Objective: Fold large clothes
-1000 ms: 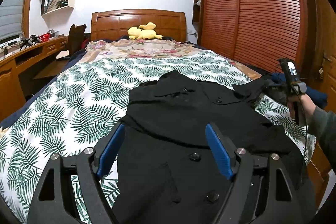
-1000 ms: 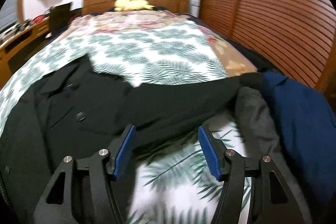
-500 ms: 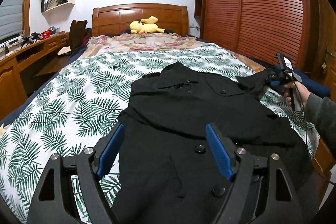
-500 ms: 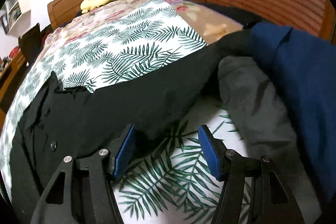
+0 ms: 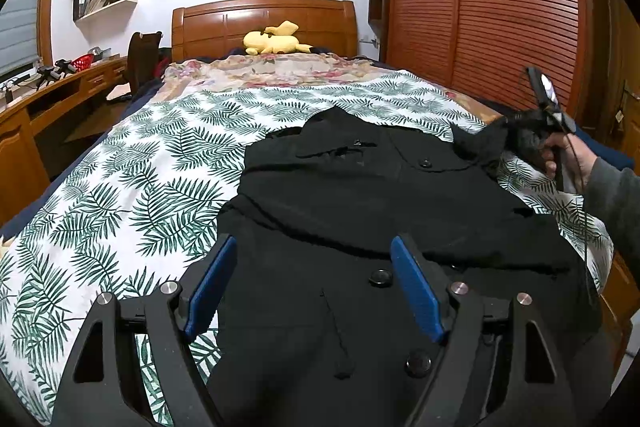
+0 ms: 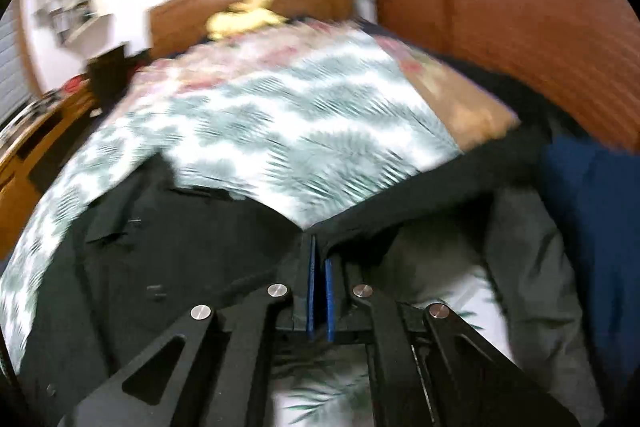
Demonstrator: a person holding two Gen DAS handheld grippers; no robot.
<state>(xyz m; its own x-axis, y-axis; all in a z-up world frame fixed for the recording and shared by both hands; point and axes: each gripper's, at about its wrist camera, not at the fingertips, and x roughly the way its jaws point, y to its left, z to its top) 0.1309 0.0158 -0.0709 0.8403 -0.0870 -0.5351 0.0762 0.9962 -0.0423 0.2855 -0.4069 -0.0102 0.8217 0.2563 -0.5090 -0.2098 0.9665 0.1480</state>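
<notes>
While your right gripper pinches the coat sleeve, left gripper fingers apart; body unfolded, most folds left.

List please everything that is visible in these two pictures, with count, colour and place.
coat: one, black, spread on the bed, its sleeve pinched by the right tongs
bed cover: one, white with green leaves, under the coat
plush toy: one, yellow, by the headboard
headboard: one, brown wood, far end
wardrobe doors: brown, slatted, right side
desk: one, brown, left side
garments: blue and grey, bed's right edge
left tongs: open, above the coat
right tongs: shut on the sleeve
</notes>
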